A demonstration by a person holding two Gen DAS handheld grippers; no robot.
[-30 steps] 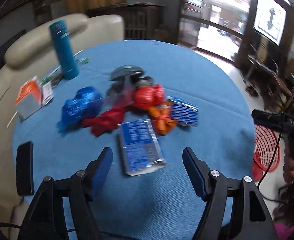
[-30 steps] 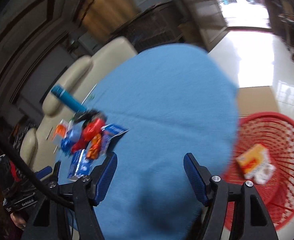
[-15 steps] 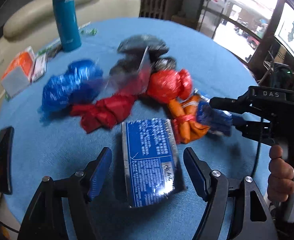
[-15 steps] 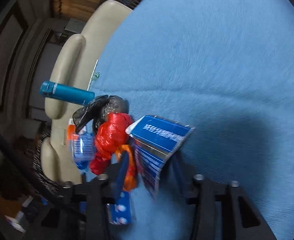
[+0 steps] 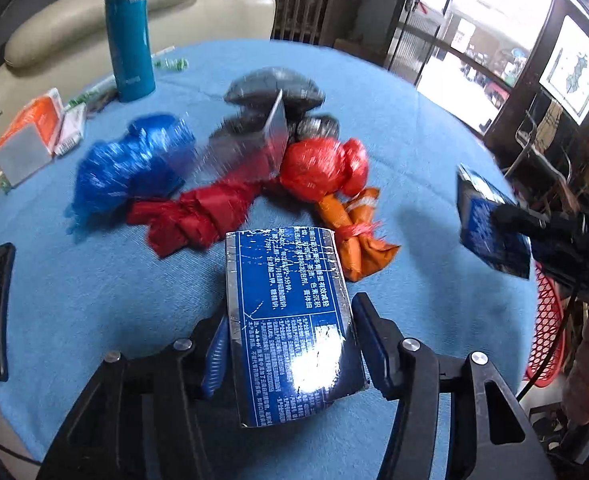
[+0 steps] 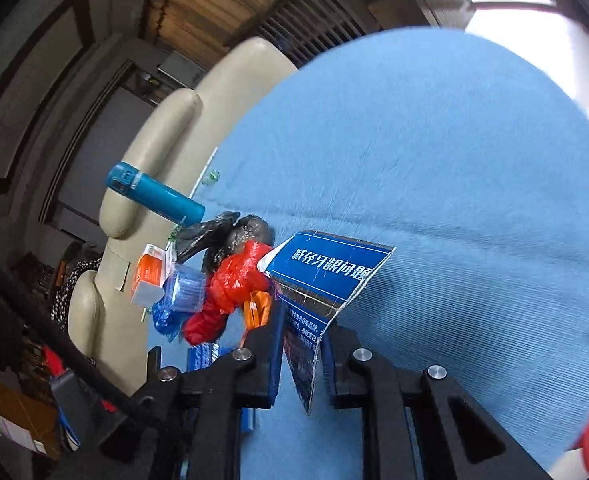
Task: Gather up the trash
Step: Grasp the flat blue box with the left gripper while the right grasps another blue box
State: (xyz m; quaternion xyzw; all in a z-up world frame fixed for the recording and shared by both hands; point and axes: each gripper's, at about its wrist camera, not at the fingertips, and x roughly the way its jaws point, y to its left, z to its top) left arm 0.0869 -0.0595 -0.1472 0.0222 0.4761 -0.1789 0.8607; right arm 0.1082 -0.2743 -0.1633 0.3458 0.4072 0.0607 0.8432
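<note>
1. One round blue table [image 5: 94, 300] carries a pile of knotted plastic bags [image 5: 318, 168].
2. Left gripper [image 5: 290, 344]: fingers have just been closing, now against a blue carton [image 5: 290, 312] on the table.
3. Right gripper [image 6: 302, 356]: fingers clamped on a flattened blue box [image 6: 326, 276], lifted clear.

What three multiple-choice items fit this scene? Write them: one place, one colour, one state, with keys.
1. The bottle stands: A on the table beyond the bags; B on the floor; C on a shelf.
2. The basket is: A green; B red; C white.
3. The right gripper is: A open, empty; B shut on a bag; C shut on a flattened carton.
A: it rises behind the pile. B: red mesh past the table's edge. C: its pads pinch the blue carton.
</note>
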